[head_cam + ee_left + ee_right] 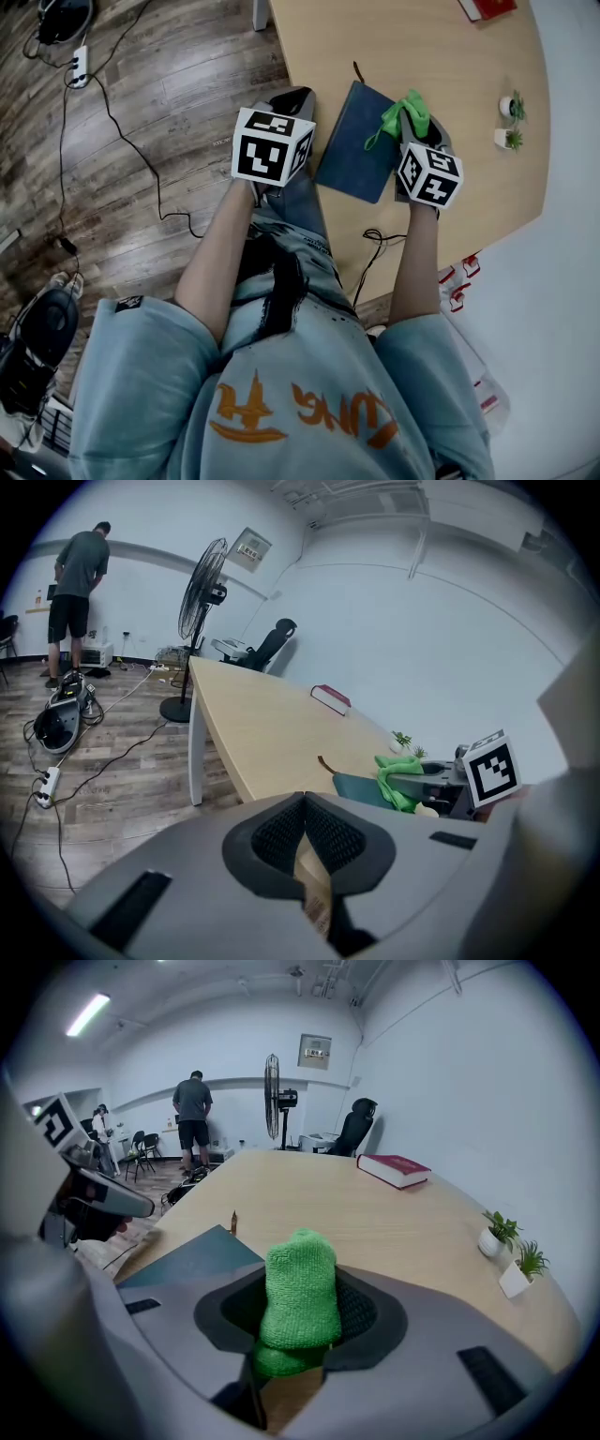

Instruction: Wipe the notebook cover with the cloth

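A dark blue notebook (356,142) lies flat near the front edge of the wooden table (412,47); it also shows as notebook (192,1256) and notebook (361,788). My right gripper (417,131) is shut on a green cloth (405,116), held just above the notebook's right edge; the cloth (300,1299) sticks up between the jaws. My left gripper (292,101) is shut with nothing in it, held over the table's left edge beside the notebook. In its own view the left gripper (304,834) has its pads pressed together.
A red book (487,7) lies at the table's far side, and two small potted plants (511,122) stand at the right. A fan (202,602), an office chair (272,644) and a person (77,583) stand beyond. Cables (112,112) run over the wood floor at left.
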`<move>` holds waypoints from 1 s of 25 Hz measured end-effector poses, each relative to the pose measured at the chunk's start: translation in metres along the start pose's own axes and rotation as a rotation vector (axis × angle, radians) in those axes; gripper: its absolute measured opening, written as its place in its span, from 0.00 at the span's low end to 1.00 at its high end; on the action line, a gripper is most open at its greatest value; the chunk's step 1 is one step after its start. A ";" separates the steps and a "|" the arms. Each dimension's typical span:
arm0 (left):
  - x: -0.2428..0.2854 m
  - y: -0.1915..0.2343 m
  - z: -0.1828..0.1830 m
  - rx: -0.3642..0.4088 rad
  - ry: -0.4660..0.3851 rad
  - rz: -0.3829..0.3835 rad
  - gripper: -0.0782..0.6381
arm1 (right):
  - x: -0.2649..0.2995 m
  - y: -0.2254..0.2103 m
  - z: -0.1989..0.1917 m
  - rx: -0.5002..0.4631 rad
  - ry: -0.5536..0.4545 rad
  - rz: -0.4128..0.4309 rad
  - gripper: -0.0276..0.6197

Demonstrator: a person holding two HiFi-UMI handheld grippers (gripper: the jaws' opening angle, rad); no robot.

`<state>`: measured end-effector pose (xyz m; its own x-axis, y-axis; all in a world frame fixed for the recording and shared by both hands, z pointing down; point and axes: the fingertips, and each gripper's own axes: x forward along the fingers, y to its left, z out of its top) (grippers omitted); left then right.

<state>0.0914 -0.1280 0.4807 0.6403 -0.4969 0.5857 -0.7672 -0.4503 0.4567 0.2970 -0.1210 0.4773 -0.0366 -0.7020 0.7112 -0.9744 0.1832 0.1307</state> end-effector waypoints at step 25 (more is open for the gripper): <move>-0.016 -0.021 -0.015 0.082 0.045 -0.096 0.13 | -0.046 0.023 -0.030 0.045 0.023 -0.053 0.27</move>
<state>0.0971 -0.0997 0.4716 0.7066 -0.4162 0.5723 -0.6961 -0.5541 0.4566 0.2833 -0.0638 0.4677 0.0199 -0.6939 0.7198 -0.9837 0.1149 0.1380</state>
